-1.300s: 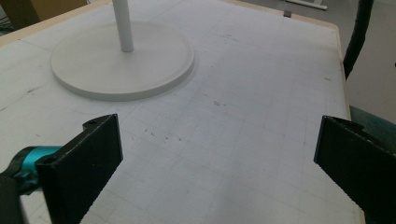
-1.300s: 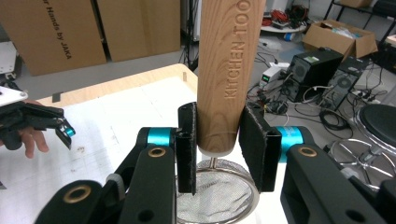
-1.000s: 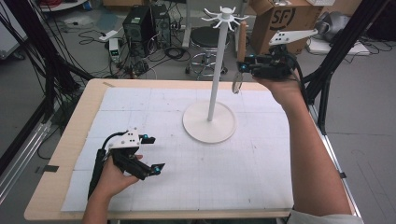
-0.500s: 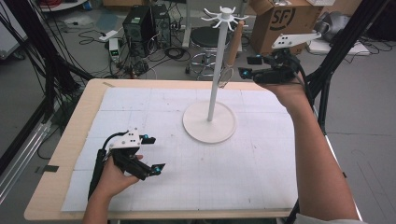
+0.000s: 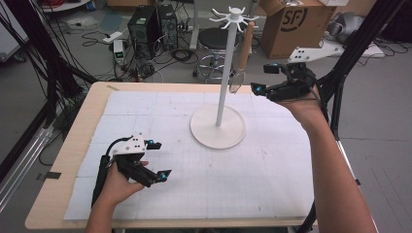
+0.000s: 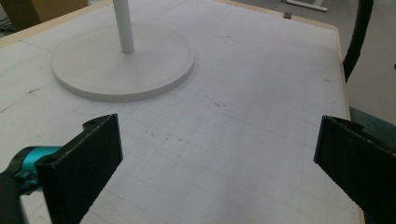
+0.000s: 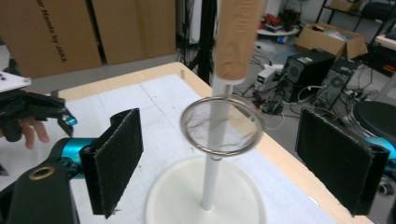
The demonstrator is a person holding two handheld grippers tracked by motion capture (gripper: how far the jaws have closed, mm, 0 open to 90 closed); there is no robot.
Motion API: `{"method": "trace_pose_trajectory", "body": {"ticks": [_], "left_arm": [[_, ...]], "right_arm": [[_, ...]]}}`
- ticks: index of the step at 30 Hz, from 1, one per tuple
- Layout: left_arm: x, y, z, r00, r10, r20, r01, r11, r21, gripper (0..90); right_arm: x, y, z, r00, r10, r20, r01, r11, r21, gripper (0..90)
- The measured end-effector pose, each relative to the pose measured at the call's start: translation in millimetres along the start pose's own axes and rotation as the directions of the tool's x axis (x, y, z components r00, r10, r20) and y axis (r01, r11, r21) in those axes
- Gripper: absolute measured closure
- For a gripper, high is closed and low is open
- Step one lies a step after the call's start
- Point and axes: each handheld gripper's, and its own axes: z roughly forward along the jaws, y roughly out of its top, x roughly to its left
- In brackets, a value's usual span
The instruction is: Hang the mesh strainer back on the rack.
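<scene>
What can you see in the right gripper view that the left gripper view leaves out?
The right gripper view alone has the small wire-mesh strainer with its wooden handle, hanging free between the wide-open jaws of the right gripper, which have just been opening, plus the left gripper farther off. The left gripper view alone has its own open jaws over bare mat. Both share the white stand's pole and round base on the gridded mat.

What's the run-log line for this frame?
right tool: open, jaws just opened, clear of strainer | strainer: hanging from stand | left tool: open, empty, on table
</scene>
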Motion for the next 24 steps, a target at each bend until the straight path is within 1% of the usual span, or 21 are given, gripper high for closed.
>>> {"method": "trace_pose_trajectory", "body": {"ticks": [1,3,6,7,8,10,12,14,15,17,18,19,20,21,23,24], "left_arm": [[0.0,0.1,-0.1,1.0000,0.002,-0.003,-0.002,1.0000,-0.002,1.7],[-0.1,0.0,-0.7,1.0000,0.001,-0.002,-0.001,1.0000,-0.003,1.7],[-0.4,0.1,-1.4,1.0000,-0.003,-0.005,0.003,0.9999,-0.010,1.7],[-0.2,0.2,-1.8,1.0000,-0.005,-0.004,0.005,0.9999,-0.011,1.7],[0.5,0.3,-2.5,1.0000,0.002,-0.005,-0.002,1.0000,-0.006,1.7],[0.5,0.4,-3.0,0.9999,-0.005,-0.010,0.005,0.9999,-0.012,1.7],[1.0,1.0,-4.6,0.9999,-0.003,-0.014,0.002,0.9998,-0.019,1.6],[1.4,1.0,-5.4,0.9999,-0.002,-0.014,0.002,0.9999,-0.014,1.7],[1.7,1.1,-5.6,0.9999,-0.002,-0.013,0.002,0.9999,-0.016,1.7],[1.3,1.0,-5.1,0.9999,-0.002,-0.014,0.002,0.9999,-0.015,1.7],[1.3,1.0,-5.1,0.9999,-0.002,-0.014,0.002,0.9999,-0.015,1.7],[1.3,1.2,-4.9,0.9999,-0.002,-0.012,0.001,0.9999,-0.015,1.7],[1.2,1.1,-4.9,0.9999,-0.002,-0.013,0.002,0.9999,-0.017,1.7],[1.4,1.1,-5.2,0.9999,-0.003,-0.015,0.003,0.9999,-0.017,1.7],[1.5,1.2,-6.0,0.9999,-0.007,-0.014,0.007,0.9998,-0.020,1.7],[2.0,1.4,-6.9,0.9999,-0.004,-0.016,0.004,0.9997,-0.023,1.7]], "right_arm": [[1.1,-2.7,0.0,0.9999,0.006,-0.010,-0.006,1.000,-0.001,11.7],[2.2,-8.7,0.3,0.9998,0.014,-0.015,-0.014,1.000,0.012,10.3],[3.6,-18.5,-0.9,0.9993,0.025,-0.029,-0.025,1.000,0.008,8.6],[3.6,-18.5,-0.9,0.9993,0.025,-0.029,-0.025,1.000,0.008,8.6],[4.5,-24.1,-1.4,0.9988,0.033,-0.036,-0.033,0.999,0.010,2.4],[5.6,-26.9,-1.6,0.9985,0.038,-0.038,-0.038,0.999,0.011,1.8],[8.1,-35.4,-3.4,0.9986,0.037,-0.038,-0.037,0.999,0.017,0.4],[8.7,-41.8,-4.8,0.9978,0.052,-0.040,-0.051,0.998,0.021,0.3],[8.7,-41.8,-4.8,0.9978,0.052,-0.040,-0.051,0.998,0.021,0.3],[10.0,-51.3,-7.2,0.9973,0.062,-0.039,-0.061,0.998,0.017,0.2],[10.0,-51.3,-7.2,0.9973,0.062,-0.039,-0.061,0.998,0.017,0.2],[10.5,-54.2,-7.7,0.9963,0.072,-0.048,-0.071,0.997,0.020,0.2],[12.1,-58.9,-8.2,0.9969,0.064,-0.046,-0.063,0.998,0.019,0.2],[13.2,-60.9,-8.8,0.9962,0.071,-0.050,-0.070,0.997,0.021,0.2],[14.1,-63.0,-9.1,0.9963,0.069,-0.052,-0.068,0.998,0.015,0.2],[16.6,-67.5,-9.3,0.9962,0.070,-0.052,-0.070,0.997,0.014,0.2]]}}
